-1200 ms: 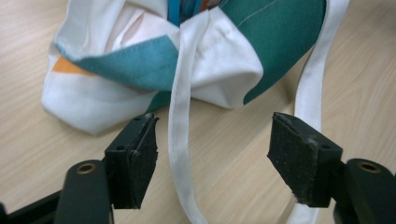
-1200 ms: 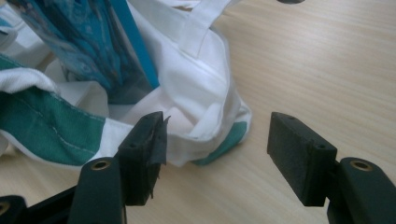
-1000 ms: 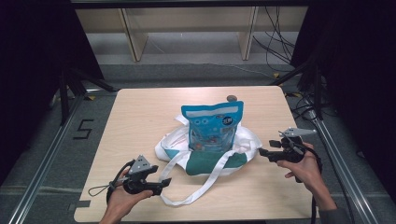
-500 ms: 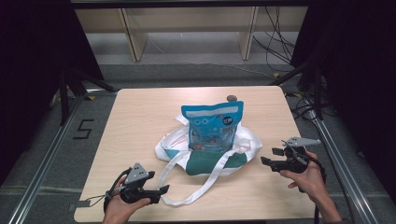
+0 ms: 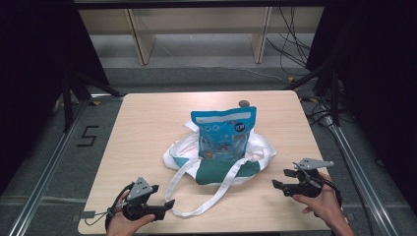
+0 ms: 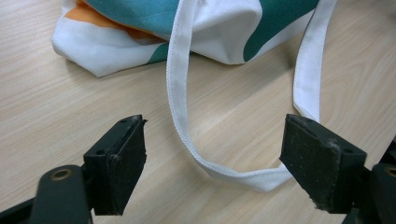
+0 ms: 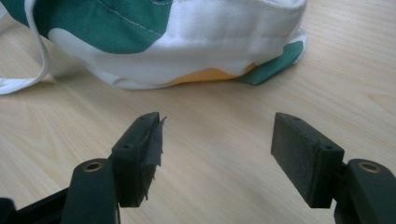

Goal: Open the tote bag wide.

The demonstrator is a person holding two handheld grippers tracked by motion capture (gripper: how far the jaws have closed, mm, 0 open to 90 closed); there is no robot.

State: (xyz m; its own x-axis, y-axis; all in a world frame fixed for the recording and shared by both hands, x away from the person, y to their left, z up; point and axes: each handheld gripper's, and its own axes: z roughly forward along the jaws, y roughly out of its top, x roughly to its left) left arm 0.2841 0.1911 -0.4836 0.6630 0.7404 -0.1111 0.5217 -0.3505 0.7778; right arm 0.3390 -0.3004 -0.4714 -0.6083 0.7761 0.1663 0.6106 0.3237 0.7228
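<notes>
On the worktop (image 5: 147,128), near the middle, lies a white & green bag (image 5: 216,164) w/ a blue pack (image 5: 223,132) standing in it. Its strap (image 5: 206,196) loops toward the front edge. Left gripper (image 5: 169,204) sits low by the strap loop; its fingers (image 6: 119,163) have just been opening, wide apart w/ the strap end between them, not squeezed. Right gripper (image 5: 282,179) is near the bag's right side, fingers (image 7: 303,156) wide too, holding nothing.

- The blue pouch (image 5: 223,132) hides the tote bag (image 5: 219,162) opening behind it.
- The pouch's print is too small to read.
- A small round object (image 5: 244,103) behind the pouch is unidentifiable.
</notes>
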